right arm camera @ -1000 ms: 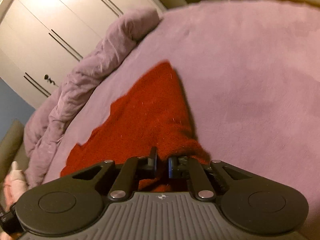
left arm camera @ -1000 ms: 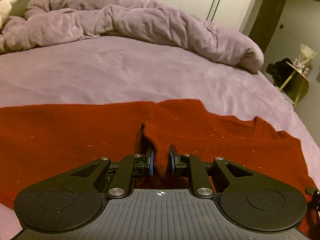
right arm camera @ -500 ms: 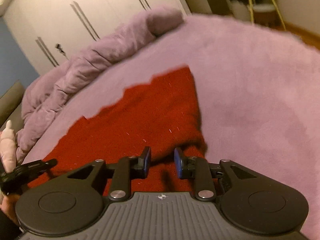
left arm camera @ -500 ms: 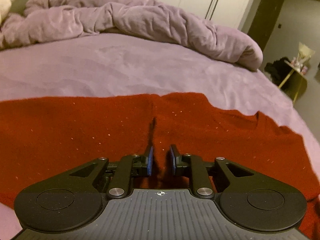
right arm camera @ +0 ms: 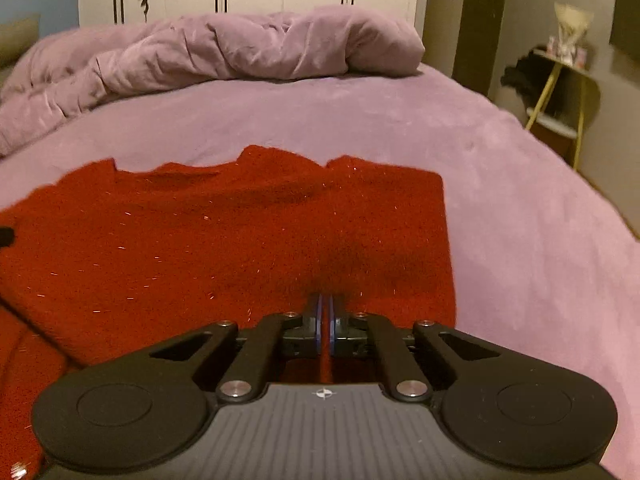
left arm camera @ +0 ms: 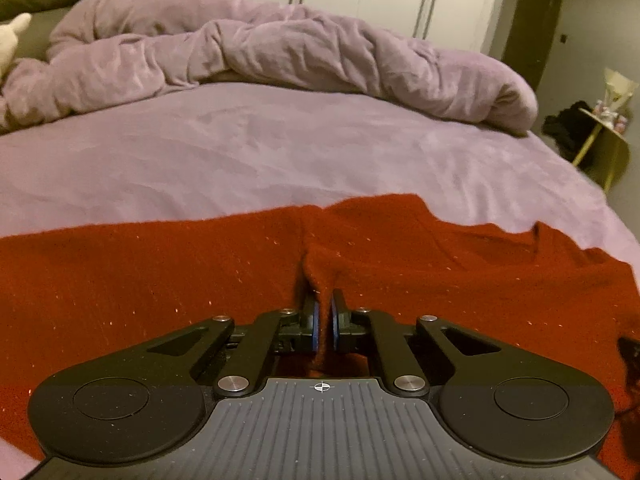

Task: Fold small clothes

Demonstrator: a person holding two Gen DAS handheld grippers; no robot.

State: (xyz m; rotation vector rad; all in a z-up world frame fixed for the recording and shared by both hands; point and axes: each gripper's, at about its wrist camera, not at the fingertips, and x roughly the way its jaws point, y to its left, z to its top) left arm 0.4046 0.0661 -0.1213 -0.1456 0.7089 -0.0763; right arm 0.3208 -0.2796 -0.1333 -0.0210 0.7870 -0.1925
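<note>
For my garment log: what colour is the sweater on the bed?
Dark red sweater with tiny glinting flecks, seen best in the right wrist view.

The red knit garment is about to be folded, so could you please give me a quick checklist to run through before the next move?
1. Left hand-held gripper shut on a pinch of the red knit garment: ok.
2. Right hand-held gripper shut on the garment, a thin fold between its pads: ok.
3. Garment lying spread on the purple bedsheet: ok.
4. Bare sheet beyond the garment, before the rumpled duvet: ok.
5. Near hem of the garment: cannot tell, hidden under the grippers.
</note>
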